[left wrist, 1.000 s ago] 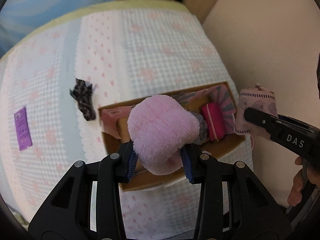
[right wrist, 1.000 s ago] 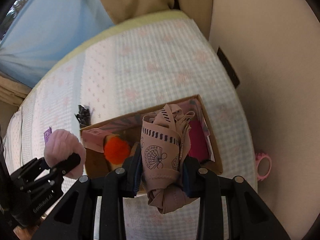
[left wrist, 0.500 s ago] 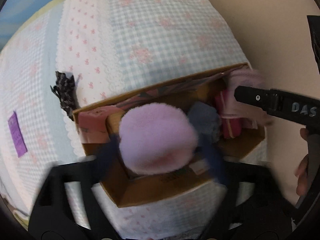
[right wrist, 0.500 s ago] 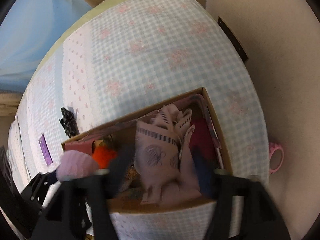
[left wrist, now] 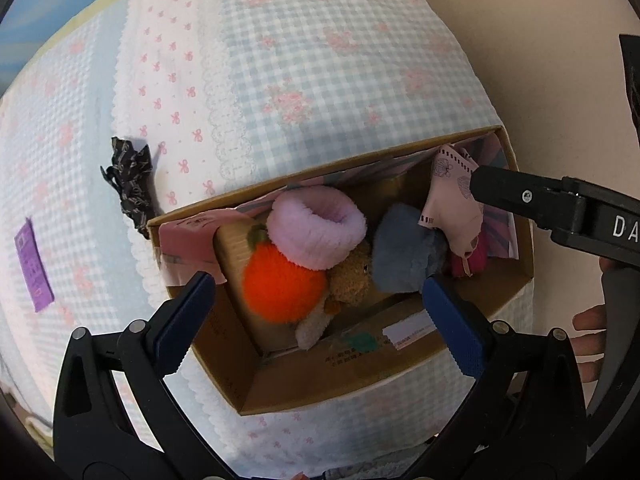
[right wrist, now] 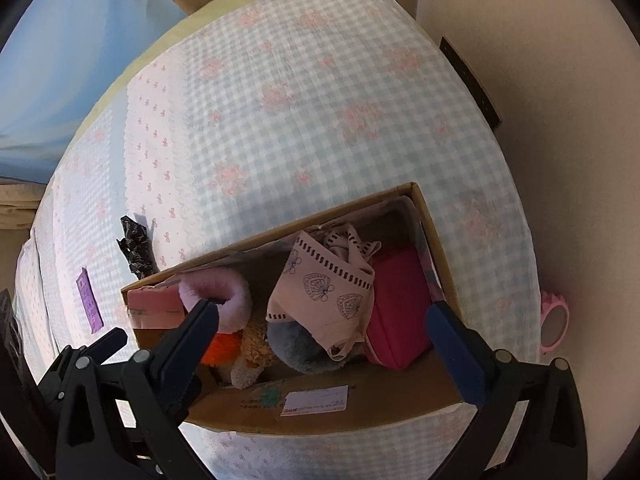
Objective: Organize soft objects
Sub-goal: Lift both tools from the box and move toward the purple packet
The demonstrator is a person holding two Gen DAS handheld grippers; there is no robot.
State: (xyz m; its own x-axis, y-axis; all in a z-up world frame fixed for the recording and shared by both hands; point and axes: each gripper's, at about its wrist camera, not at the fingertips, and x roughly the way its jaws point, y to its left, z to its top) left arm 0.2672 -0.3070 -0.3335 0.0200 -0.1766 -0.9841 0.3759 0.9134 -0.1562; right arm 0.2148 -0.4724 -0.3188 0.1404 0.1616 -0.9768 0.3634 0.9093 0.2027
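An open cardboard box point(left wrist: 328, 380) point(right wrist: 360, 412) stands on the bed. My left gripper point(left wrist: 316, 284) hangs open just above its left half, nothing between the pads. Below it a fluffy pink sock point(left wrist: 316, 232) point(right wrist: 228, 300) lies on an orange plush point(left wrist: 280, 284), beside a brown plush point(left wrist: 352, 276) and a fluffy blue sock point(left wrist: 404, 256). My right gripper point(right wrist: 320, 308) is over the right half, its jaws opening, the pads clear of the patterned pink cloth point(right wrist: 324, 300) point(left wrist: 452, 208). The cloth rests against a magenta pouch point(right wrist: 400, 308).
A checked blue-and-pink blanket point(left wrist: 320, 80) covers the bed. On it, left of the box, lie a black patterned cloth point(left wrist: 128, 184) and a purple tag point(left wrist: 34, 268). A pink ring-shaped thing point(right wrist: 554, 320) sits on the floor to the right. A person's hand point(left wrist: 588, 320) shows at the right edge.
Both grippers came down over the box and opened. The fluffy pink sock dropped from the left one and the patterned cloth from the right one; both now lie in the box.
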